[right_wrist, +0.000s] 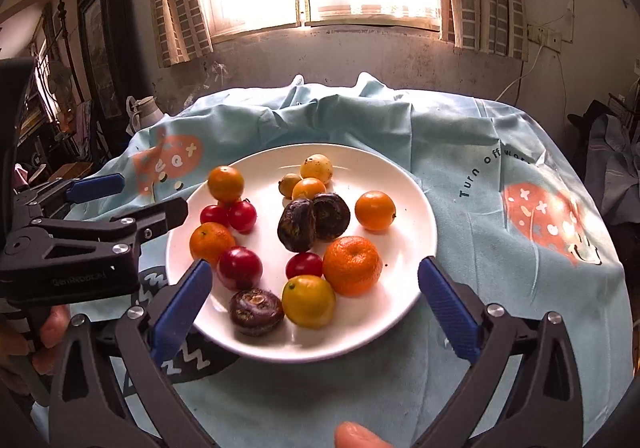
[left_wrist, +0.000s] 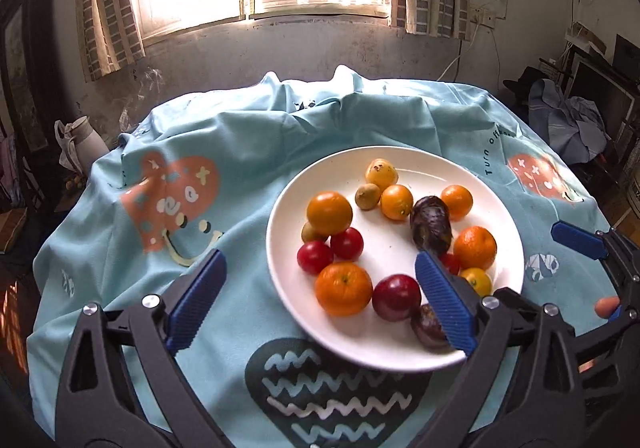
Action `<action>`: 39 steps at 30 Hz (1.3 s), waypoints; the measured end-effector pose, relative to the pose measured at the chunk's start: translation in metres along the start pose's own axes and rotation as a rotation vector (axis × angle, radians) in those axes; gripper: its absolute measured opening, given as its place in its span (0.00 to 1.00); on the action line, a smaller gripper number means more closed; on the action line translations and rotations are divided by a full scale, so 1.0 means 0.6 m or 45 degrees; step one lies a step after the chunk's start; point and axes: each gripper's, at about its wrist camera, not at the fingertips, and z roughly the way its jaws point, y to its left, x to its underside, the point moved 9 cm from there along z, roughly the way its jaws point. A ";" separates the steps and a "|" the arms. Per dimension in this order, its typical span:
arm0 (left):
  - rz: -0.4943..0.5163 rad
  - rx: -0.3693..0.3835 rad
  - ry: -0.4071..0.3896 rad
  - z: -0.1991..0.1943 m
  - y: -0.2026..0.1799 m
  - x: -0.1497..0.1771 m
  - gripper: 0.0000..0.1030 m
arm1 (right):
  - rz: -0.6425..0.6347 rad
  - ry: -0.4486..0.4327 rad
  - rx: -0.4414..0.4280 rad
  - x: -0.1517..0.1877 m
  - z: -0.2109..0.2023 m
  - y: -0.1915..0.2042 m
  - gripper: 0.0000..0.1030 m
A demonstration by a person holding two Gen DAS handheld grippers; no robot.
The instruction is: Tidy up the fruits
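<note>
A white plate (left_wrist: 504,248) (right_wrist: 416,208) sits on a light blue cloth and holds several mixed fruits: oranges (left_wrist: 343,289) (right_wrist: 352,266), small red fruits (left_wrist: 316,257) (right_wrist: 240,268), yellow fruits (left_wrist: 382,174) (right_wrist: 309,301) and dark purple wrinkled fruits (left_wrist: 431,226) (right_wrist: 256,311). My left gripper (left_wrist: 320,268) is open and empty, its fingers straddling the plate's near left part. My right gripper (right_wrist: 314,280) is open and empty, its fingers either side of the plate's near edge. The left gripper also shows at the left of the right wrist view (right_wrist: 132,200).
The blue patterned cloth (left_wrist: 224,136) (right_wrist: 500,248) covers a round table with folds at the far side. A wall with a bright window stands behind. A white jug (left_wrist: 86,144) stands off the far left edge. Clothes (left_wrist: 568,120) lie at the right.
</note>
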 end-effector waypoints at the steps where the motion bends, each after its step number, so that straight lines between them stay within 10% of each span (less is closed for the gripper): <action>1: 0.006 -0.016 -0.015 -0.020 0.005 0.013 0.98 | -0.009 -0.009 -0.010 0.009 -0.018 0.006 0.99; 13: 0.006 -0.049 0.015 -0.122 0.039 0.213 0.98 | -0.109 0.030 0.053 0.186 -0.126 0.015 0.99; 39: -0.034 0.003 -0.064 -0.135 0.041 0.209 0.98 | -0.124 0.040 0.111 0.193 -0.118 0.005 0.99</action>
